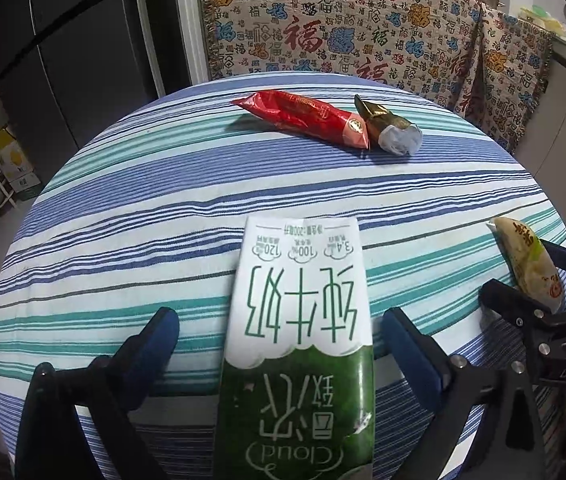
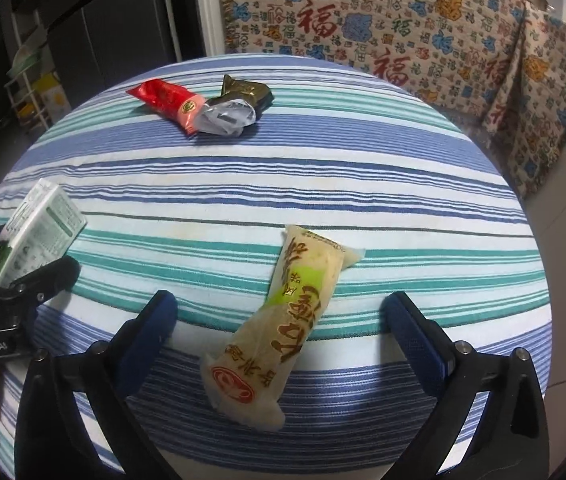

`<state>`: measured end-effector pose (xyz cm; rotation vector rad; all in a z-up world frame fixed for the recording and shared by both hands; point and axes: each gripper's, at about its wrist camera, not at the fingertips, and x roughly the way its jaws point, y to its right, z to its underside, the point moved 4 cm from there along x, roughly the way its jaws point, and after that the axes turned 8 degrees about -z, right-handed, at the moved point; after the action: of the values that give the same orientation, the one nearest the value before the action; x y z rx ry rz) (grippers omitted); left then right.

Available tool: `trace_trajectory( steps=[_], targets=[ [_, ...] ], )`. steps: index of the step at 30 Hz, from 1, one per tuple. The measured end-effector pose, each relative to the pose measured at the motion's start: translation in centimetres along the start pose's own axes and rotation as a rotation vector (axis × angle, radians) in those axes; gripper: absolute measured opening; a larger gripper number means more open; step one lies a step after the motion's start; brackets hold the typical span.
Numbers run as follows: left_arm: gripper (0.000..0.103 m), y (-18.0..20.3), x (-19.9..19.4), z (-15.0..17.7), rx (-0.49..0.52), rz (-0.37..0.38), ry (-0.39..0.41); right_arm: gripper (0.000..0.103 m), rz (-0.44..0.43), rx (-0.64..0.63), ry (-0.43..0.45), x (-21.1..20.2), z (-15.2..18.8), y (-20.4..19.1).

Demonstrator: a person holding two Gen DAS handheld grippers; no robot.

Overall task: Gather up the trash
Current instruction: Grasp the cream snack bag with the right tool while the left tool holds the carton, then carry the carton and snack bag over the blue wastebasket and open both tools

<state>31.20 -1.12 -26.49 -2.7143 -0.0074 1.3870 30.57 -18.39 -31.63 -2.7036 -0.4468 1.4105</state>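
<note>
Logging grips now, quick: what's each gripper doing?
Left gripper: open, milk carton between its fingers.
Right gripper: open, yellow snack packet between its fingers.

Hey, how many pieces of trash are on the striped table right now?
4: milk carton between the left gripper's fingers, beige wrapper between the right's, red wrapper and crumpled gold wrapper touching at the far side.

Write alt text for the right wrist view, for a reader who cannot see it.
The open right gripper straddles a beige snack wrapper lying on a striped tablecloth, pads clear of it. Farther back lie a red wrapper and a crumpled foil wrapper; at left, the left gripper flanks a milk carton.
</note>
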Motion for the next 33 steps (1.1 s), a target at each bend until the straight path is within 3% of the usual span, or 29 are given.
trace_trajectory(
  steps=[2,4,5,6,9,11,12,13,14,15,22,33],
  targets=[
    [0.103,0.0,0.0,0.0,0.014,0.015,-0.002,0.102,-0.011,-0.003,-0.001,-0.1,0.0,0.0],
    [0.102,-0.2,-0.3,0.1,0.021,0.027,-0.002,0.092,-0.034,-0.010,-0.029,-0.6,0.0,0.3],
    [0.100,-0.2,-0.6,0.1,0.025,0.042,0.001,0.083,-0.054,0.000,-0.035,-1.1,0.1,0.5],
    [0.099,-0.2,-0.7,0.0,0.030,0.052,0.003,0.081,-0.090,0.020,-0.044,-1.6,-0.1,0.8],
    [0.091,-0.2,-1.3,-0.6,0.039,0.079,0.017,0.081,-0.124,0.054,-0.051,-2.8,-1.3,1.0],
    [0.078,-0.2,-1.1,-0.9,0.030,0.103,0.003,0.077,-0.126,0.064,-0.084,-2.7,-2.2,0.9],
    [0.072,-0.1,-0.9,-0.9,0.025,0.115,-0.009,0.070,-0.129,0.080,-0.125,-2.2,-2.5,0.9],
    [0.056,0.0,-0.7,-1.0,0.020,0.130,-0.019,0.062,-0.139,0.103,-0.160,-1.6,-2.8,1.0],
    [0.049,0.1,-0.8,-1.0,0.022,0.123,-0.013,0.035,-0.146,0.115,-0.174,-1.3,-3.0,1.2],
    [0.049,0.0,-0.9,-0.9,0.024,0.117,-0.008,0.014,-0.127,0.108,-0.194,-0.9,-3.2,1.2],
    [0.048,0.2,-3.4,-1.0,0.029,0.144,0.064,0.013,-0.146,0.061,-0.075,-5.6,-2.7,0.1],
    [0.048,2.5,-5.8,-1.2,0.065,0.137,0.116,0.013,-0.153,0.065,-0.077,-7.1,0.1,0.3]
  ],
)
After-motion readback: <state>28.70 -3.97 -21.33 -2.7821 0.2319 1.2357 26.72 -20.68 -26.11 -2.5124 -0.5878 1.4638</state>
